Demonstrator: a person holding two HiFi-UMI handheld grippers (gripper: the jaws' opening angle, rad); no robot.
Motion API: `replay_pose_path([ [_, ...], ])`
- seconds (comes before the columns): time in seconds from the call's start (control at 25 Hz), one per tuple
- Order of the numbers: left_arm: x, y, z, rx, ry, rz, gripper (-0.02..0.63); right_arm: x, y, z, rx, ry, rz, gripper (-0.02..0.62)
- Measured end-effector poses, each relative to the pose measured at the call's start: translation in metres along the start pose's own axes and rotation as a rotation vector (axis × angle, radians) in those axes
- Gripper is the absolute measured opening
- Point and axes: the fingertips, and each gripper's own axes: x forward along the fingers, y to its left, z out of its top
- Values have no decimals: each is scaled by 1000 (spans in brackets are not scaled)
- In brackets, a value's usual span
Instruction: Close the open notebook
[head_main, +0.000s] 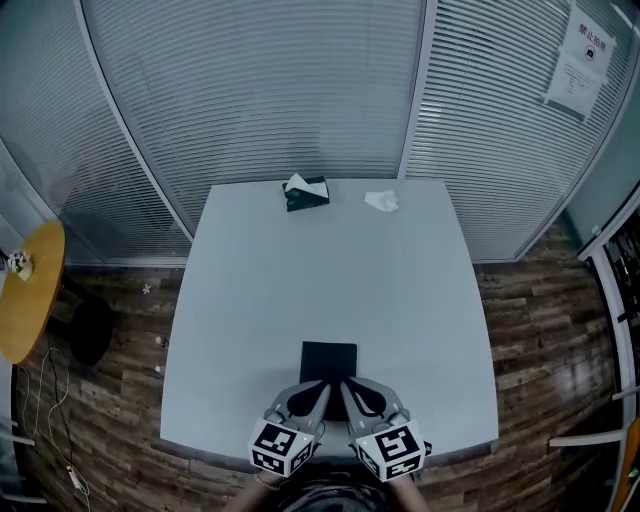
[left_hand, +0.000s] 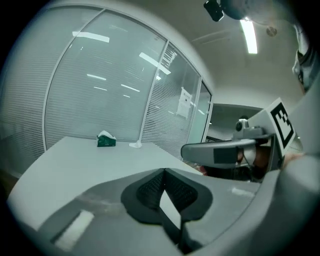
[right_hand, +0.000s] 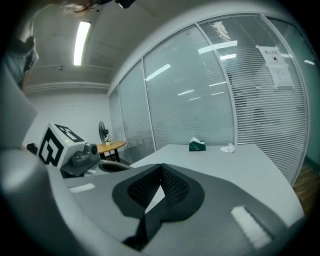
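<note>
The left gripper (left_hand: 164, 174) and right gripper (right_hand: 161, 169) are being held shut and empty near the notebook (head_main: 328, 360), likely light and bendy, best taken by its cover edge

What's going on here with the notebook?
A person holds a two-jaw gripper in each hand over the near edge of a white table. The black notebook lies flat right in front of them and looks closed. The left gripper and the right gripper both have their jaws together with nothing between them, so neither holds the notebook. A green tissue box and a crumpled tissue sit at the far edge.
</note>
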Motion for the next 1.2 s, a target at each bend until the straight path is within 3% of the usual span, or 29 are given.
replay_pose_path([
  [0.16,-12,-1,24,0,-48,-4,3,3,10,13,-6,-37,21,0],
  [0.56,-38,-1,72,98,-141,32,3,-5,25,55,-41,-136,40,2],
  [0.68,-46,-3,81,131,-140,55,3,-8,28,63,-54,-143,37,2],
  [1.2,-56,-4,88,141,-142,82,3,-10,33,66,-66,-130,58,-2],
])
